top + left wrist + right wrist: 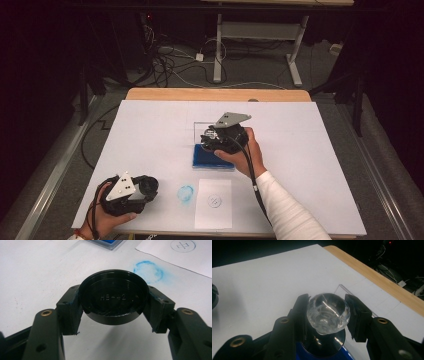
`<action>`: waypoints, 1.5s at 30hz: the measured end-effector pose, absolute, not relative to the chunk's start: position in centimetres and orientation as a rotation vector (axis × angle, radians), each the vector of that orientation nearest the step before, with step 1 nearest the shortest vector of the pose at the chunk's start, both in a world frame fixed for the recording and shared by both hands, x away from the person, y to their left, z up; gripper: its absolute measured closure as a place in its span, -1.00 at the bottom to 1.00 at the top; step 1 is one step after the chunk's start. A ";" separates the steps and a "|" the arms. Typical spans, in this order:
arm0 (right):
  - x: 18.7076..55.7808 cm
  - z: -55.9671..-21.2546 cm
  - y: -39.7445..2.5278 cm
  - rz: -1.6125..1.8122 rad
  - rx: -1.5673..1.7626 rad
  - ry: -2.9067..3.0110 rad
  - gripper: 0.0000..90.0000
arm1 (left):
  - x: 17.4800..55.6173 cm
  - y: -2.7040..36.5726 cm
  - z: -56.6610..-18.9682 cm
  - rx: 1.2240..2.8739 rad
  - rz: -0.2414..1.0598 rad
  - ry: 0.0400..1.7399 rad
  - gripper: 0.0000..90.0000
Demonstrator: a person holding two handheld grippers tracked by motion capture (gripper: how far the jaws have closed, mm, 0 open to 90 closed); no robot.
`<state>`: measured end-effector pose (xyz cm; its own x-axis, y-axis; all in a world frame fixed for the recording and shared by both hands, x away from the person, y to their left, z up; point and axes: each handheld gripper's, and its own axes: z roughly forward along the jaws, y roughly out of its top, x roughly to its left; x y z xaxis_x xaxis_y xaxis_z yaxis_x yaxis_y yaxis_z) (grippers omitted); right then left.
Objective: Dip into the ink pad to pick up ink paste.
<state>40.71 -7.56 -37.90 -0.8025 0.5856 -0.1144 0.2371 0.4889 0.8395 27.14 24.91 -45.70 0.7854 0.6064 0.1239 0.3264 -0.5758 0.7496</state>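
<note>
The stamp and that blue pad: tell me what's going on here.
A person works two hand-held tongs at a white-covered table. The right tongs grip the clear knob of a stamp, whose dark base sits over the blue ink pad; the pad's clear lid stands open behind it. The left tongs hold a round black cap near the table's front edge. A blue ring smudge marks the cover beside a white sheet bearing a faint round print.

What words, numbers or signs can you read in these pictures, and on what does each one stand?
"HB--2", the middle characters unclear: raised on the inside of the black round cap held in the left gripper.
A circled mark like a character: on the white paper sheet, too small to read.
</note>
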 end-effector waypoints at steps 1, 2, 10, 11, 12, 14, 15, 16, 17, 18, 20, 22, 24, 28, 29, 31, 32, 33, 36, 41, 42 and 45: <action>40.7 -37.7 -7.4 1.238 0.679 2.351 0.27 | 27.1 24.9 -45.7 2.222 0.478 0.687 -0.19; 40.6 -37.6 -7.3 1.236 0.671 2.354 0.27 | 27.1 24.9 -45.7 2.222 0.478 0.688 -0.19; 41.2 -38.6 -6.6 1.208 0.696 2.384 0.27 | 27.1 25.0 -45.7 2.220 0.480 0.686 -0.19; 41.3 -38.8 -6.6 1.203 0.696 2.388 0.27 | 27.1 25.0 -45.7 2.220 0.480 0.687 -0.19; 41.4 -39.1 -6.5 1.196 0.704 2.390 0.27 | 27.1 25.0 -45.7 2.220 0.480 0.687 -0.19; 41.6 -39.6 -6.4 1.186 0.713 2.403 0.27 | 27.1 25.0 -45.7 2.219 0.480 0.688 -0.20; 41.7 -40.0 -6.3 1.175 0.716 2.410 0.27 | 27.1 25.0 -45.7 2.219 0.480 0.686 -0.19; 41.8 -40.3 -6.2 1.163 0.719 2.416 0.27 | 27.1 25.0 -45.7 2.218 0.480 0.687 -0.19; 41.8 -40.5 -6.1 1.163 0.720 2.424 0.27 | 27.1 25.0 -45.7 2.217 0.480 0.687 -0.19; 41.9 -40.8 -6.0 1.155 0.722 2.432 0.27 | 27.1 25.0 -45.7 2.217 0.479 0.688 -0.19; 41.9 -41.3 -5.7 1.131 0.726 2.444 0.27 | 27.0 25.0 -45.7 2.217 0.479 0.688 -0.19; 42.0 -41.7 -5.6 1.119 0.728 2.450 0.27 | 27.1 25.0 -45.7 2.218 0.478 0.690 -0.19; 42.1 -42.1 -5.4 1.098 0.735 2.458 0.27 | 27.1 25.0 -45.6 2.219 0.477 0.691 -0.19; 41.9 -42.8 -5.1 1.076 0.728 2.471 0.27 | 27.1 25.0 -45.7 2.222 0.479 0.689 -0.19; 41.9 -43.0 -5.1 1.071 0.729 2.474 0.27 | 27.1 25.0 -45.7 2.222 0.478 0.689 -0.19; 42.0 -43.2 -5.1 1.080 0.736 2.476 0.27 | 27.0 25.0 -45.7 2.221 0.479 0.693 -0.19; 42.0 -43.2 -5.2 1.088 0.747 2.476 0.27 | 27.1 25.0 -45.7 2.221 0.480 0.694 -0.19; 42.1 -43.3 -5.2 1.091 0.749 2.476 0.27 | 27.1 25.0 -45.7 2.225 0.478 0.690 -0.19; 42.1 -43.4 -5.3 1.098 0.761 2.477 0.27 | 27.1 25.0 -45.7 2.226 0.475 0.690 -0.20; 42.0 -43.4 -5.3 1.091 0.772 2.482 0.27 | 27.1 24.8 -45.8 2.232 0.476 0.686 -0.20; 41.9 -43.4 -5.3 1.088 0.775 2.479 0.27 | 27.1 24.8 -45.8 2.234 0.477 0.687 -0.20; 41.8 -43.5 -5.4 1.092 0.780 2.472 0.27 | 27.1 24.8 -45.8 2.237 0.476 0.685 -0.19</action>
<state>41.80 -5.41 -43.48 -0.7968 0.5997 -0.0743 0.3490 0.5570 0.7536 27.09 24.76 -45.80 0.7888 0.6015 0.1263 0.3285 -0.5863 0.7405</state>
